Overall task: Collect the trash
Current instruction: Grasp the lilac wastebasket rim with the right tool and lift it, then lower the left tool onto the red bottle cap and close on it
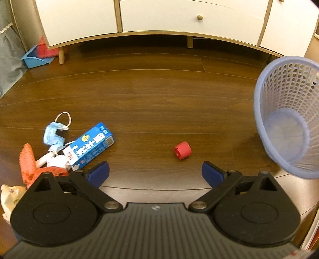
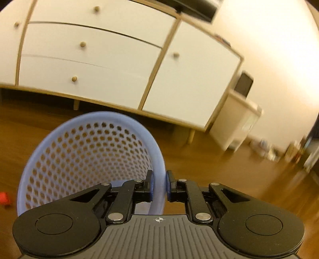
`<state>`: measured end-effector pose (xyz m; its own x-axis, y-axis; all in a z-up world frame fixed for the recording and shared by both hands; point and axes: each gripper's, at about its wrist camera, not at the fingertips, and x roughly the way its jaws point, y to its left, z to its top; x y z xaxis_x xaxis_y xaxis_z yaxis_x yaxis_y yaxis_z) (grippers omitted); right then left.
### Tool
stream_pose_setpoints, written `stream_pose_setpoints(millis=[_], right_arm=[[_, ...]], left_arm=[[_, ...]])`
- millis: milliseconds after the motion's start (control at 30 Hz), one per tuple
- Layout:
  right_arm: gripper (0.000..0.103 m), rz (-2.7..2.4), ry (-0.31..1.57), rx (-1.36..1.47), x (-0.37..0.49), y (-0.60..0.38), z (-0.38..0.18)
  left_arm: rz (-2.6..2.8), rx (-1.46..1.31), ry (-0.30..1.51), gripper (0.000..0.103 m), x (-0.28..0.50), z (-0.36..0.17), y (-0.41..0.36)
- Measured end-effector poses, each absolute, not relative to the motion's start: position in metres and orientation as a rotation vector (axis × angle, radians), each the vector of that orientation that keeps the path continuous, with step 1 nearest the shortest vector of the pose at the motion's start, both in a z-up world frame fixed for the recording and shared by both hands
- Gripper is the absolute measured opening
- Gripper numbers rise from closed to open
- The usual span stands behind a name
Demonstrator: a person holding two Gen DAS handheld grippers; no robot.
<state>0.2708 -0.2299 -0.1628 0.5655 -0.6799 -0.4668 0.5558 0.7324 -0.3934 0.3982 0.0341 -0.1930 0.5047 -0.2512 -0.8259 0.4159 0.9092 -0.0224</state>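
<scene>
Only the left wrist view shows the litter: the left hand-held gripper (image 1: 155,172) hangs over the dark wooden floor (image 1: 151,95) with its blue-padded jaws spread wide and nothing between them. Ahead of it and slightly right lies a small red cap (image 1: 182,150) on its side, well apart from the heap near the left edge of the view. There a blue milk carton (image 1: 91,146) lies flat, printed face up, touching a crumpled blue face mask (image 1: 53,135) with a white ear loop, an orange mesh piece (image 1: 27,161), white crumpled paper (image 1: 57,160) and a pale wrapper (image 1: 10,196) at the picture's edge. A blue dustpan with a red brush (image 1: 37,54) leans by the leg of the white cabinet (image 1: 159,18). The light purple perforated basket (image 1: 289,115) appears at the right, tilted with its mouth toward the camera and nothing visible inside. The right wrist view alone shows why it tilts: the right hand-held gripper (image 2: 159,185) is closed narrowly on the basket's (image 2: 83,151) rim, one pad inside and one outside. That view is blurred; it shows the cabinet (image 2: 99,55) drawers and the cap (image 2: 4,198) as a red smudge at the left edge.
</scene>
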Motion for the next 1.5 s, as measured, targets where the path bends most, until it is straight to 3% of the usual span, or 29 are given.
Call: stream_pose_setpoints(millis=[367,567,800,1200,1500], right_arm=[[0.009,-0.861,0.627,-0.253,0.266,-0.242,-0.174],[0.009,-0.869,0.612,-0.247,0.262,-0.240,-0.173],[0.008,-0.840,0.595,-0.258,0.266,-0.232,-0.173],[0.009,-0.879,0.564,-0.278,0.277,-0.230,-0.182],[0.009,-0.883,0.569,-0.266,0.280,-0.233,-0.180]], left_arm=[[-0.478,0.215,0.942,0.097,0.413,-0.222,0.017],[-0.540,0.248,0.935,0.092,0.424,-0.243,0.000],[-0.625,0.329,0.943,0.074,0.435,-0.270,-0.017],[-0.713,0.395,0.920,0.066,0.445,-0.285,-0.033],[-0.682,0.323,1.019,0.048,0.461,-0.306,-0.041]])
